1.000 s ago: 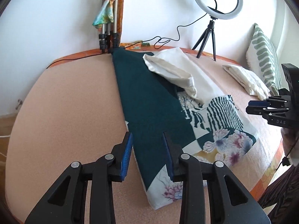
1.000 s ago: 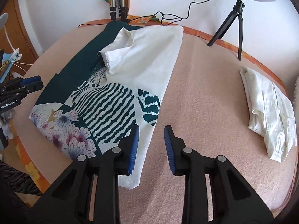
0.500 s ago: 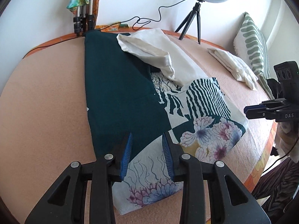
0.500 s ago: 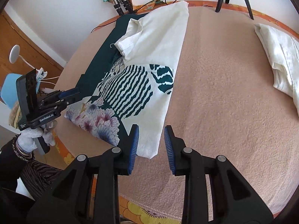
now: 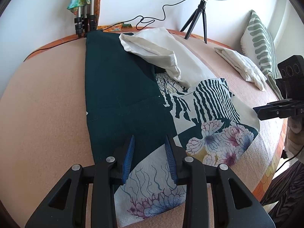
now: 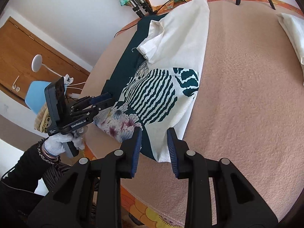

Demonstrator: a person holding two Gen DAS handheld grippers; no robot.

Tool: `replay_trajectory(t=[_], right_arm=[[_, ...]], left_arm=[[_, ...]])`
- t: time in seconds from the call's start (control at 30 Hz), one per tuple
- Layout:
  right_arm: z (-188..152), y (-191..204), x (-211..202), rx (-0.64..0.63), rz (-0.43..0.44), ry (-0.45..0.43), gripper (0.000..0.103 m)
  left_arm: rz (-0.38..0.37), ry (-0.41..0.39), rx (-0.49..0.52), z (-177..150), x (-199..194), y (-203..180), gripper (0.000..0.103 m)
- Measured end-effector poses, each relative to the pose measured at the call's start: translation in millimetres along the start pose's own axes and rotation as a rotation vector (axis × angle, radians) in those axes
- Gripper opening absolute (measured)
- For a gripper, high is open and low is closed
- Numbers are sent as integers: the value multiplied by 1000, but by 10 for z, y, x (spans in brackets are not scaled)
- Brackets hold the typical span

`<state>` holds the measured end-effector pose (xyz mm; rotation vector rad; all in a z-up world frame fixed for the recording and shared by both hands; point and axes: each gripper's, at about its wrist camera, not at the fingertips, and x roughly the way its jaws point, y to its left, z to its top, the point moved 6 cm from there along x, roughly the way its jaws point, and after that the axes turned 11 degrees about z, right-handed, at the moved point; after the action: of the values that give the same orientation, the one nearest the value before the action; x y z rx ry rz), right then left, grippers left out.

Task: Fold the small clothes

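A patterned garment [image 5: 133, 98], dark green, white, striped and floral, lies flat on the pink blanket [image 5: 43, 98]; it also shows in the right wrist view [image 6: 161, 95]. Its white sleeve [image 5: 152, 49] is folded over near the top. My left gripper [image 5: 150, 157] is open and empty, just above the garment's near floral hem. My right gripper [image 6: 154, 148] is open and empty, over the garment's white bottom corner [image 6: 163, 152]. The right gripper shows from the side in the left wrist view [image 5: 273, 110], and the left gripper shows in the right wrist view [image 6: 102, 100].
A folded white garment [image 5: 243, 68] lies at the far right beside a green-striped pillow [image 5: 260, 36]. A ring light on a tripod [image 5: 201, 13] and folded tripod legs [image 5: 83, 22] stand at the back wall. The bed edge [image 6: 152, 214] is close below the right gripper.
Both grippers have moved closer to the garment's bottom hem, the left one over the floral corner and the right one over the white corner. Both stay open.
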<state>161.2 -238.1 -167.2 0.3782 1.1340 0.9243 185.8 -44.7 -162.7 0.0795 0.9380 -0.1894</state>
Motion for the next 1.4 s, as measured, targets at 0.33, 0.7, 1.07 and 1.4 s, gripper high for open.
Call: replay_trajectory(t=[0.33,0.7,1.07,1.4], right_arm=[[-80,-100,57,-35,108,32,30],[-136,-128,-244,-101,-120,54,10],[723,138,-398,-196,-217,-85,18],[1912,-467,-204,-96,-274,-132,44]], left_arm=[[-3,-7,-1,28,19,38,31],[108,-25,-29,135,-21,333,31],[29,-156,-121,1044,-157,805,52],[-111,-62,-299,1607,634,1335,52]])
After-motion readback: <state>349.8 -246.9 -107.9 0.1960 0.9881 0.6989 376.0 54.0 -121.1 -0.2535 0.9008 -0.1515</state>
